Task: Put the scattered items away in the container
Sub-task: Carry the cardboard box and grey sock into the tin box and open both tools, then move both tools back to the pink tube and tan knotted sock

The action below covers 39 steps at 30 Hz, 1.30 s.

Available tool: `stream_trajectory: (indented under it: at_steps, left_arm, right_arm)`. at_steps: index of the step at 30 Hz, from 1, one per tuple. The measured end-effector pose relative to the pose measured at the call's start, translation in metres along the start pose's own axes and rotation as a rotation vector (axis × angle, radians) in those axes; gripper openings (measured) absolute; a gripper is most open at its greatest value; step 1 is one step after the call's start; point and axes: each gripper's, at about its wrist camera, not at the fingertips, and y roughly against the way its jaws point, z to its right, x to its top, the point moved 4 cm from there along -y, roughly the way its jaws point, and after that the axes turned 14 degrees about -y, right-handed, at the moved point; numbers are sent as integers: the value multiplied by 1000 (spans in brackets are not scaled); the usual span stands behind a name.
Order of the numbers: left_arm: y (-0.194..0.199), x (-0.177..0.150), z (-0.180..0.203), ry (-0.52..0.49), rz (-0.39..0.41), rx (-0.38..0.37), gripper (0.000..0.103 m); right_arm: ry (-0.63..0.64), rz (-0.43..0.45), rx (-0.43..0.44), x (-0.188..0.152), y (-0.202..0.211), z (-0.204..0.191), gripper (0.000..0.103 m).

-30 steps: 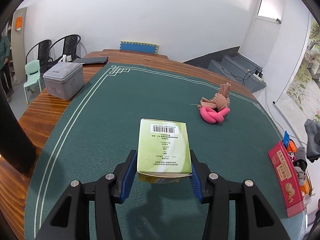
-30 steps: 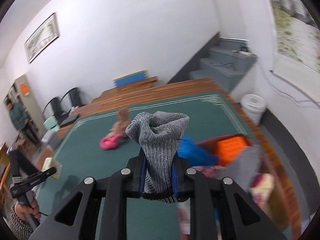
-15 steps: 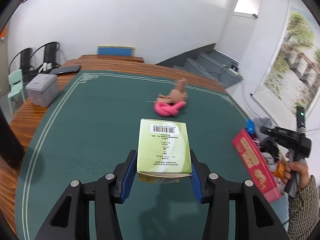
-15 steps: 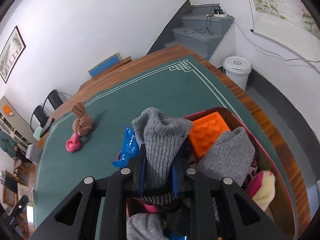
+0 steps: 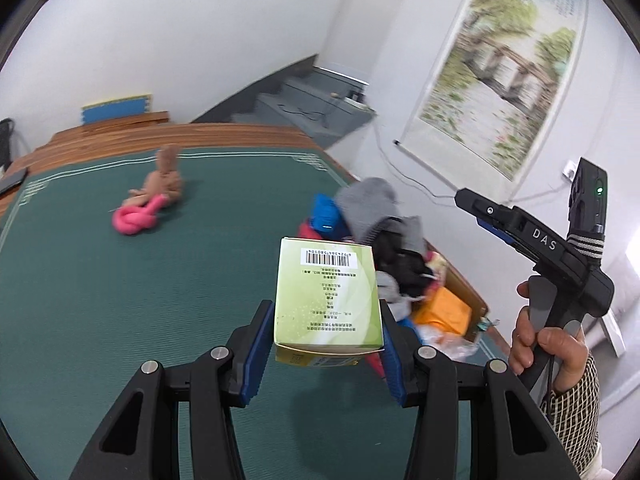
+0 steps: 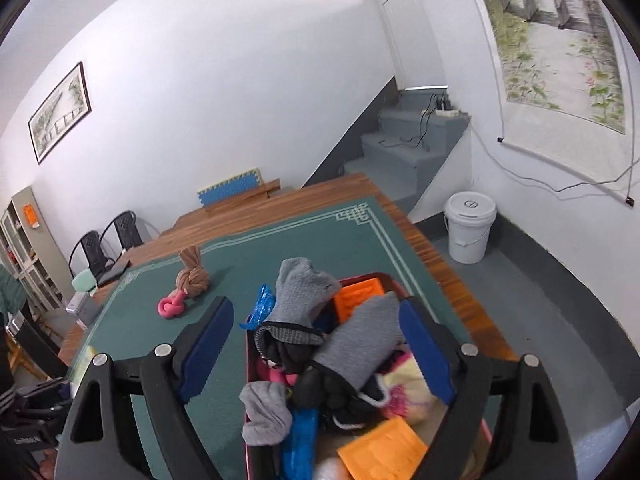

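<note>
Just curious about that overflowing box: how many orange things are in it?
2: one orange block at the far end of the red container, one orange piece at the near end. The pile may hide more.

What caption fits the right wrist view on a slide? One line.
Right gripper, fingers just opened, above the red container where the grey sock lies; pink knotted toy remains on the green mat.

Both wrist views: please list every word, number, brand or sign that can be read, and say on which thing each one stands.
"DAS": white letters on the black body of the right tongs, seen in the left wrist view.
Barcode with digits under it, on the green box held in the left tongs: digits too small to read.
Small printed lines below the barcode: too small to read.
Right wrist view: no readable text.
</note>
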Motion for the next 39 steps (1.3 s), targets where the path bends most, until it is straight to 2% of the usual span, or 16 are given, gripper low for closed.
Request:
stream_trajectory:
  at_steps: [4,9,15,16,17,19,20,25,31,35,39]
  left_arm:
    - [-24,12,38,-44,-25,-78,50]
    - [-57,23,74,-110,-50,-121,50]
    - [-93,29,95,-171,-88,-145,52]
    - [-98,27,97,-182,-97,-146,55]
    - [-102,26,99,-190,-106,-143,63]
    - [-107,23,100,-195,-116,-139,74]
    - [-109,21,99,-192,-117,-137,75]
    - [-99,22,85,-145,-99,-132,75]
    - [-72,25,57,-93,-43,-101,75]
    - [-42,18,18,-43,-6,-26,75]
    - [-11,-2,-36,51,-2,72,75]
  right_arm:
    - [-24,59,-16,0,25,16,88]
    - [-22,98,-49,-6,41,33,88]
    - [-56,113,-60,-7,45,52,88]
    - [-65,117,-62,-7,45,55,88]
    - [-71,118,-60,-7,46,56,88]
    - [-81,120,-54,-7,47,59,88]
    - [-85,121,-51,-7,47,59,88]
    - [-91,121,-32,-8,46,54,88]
    - [-60,130,25,-9,50,22,88]
    - [-50,115,64,-14,49,-7,88]
    - [-34,89,122,-23,43,-48,88]
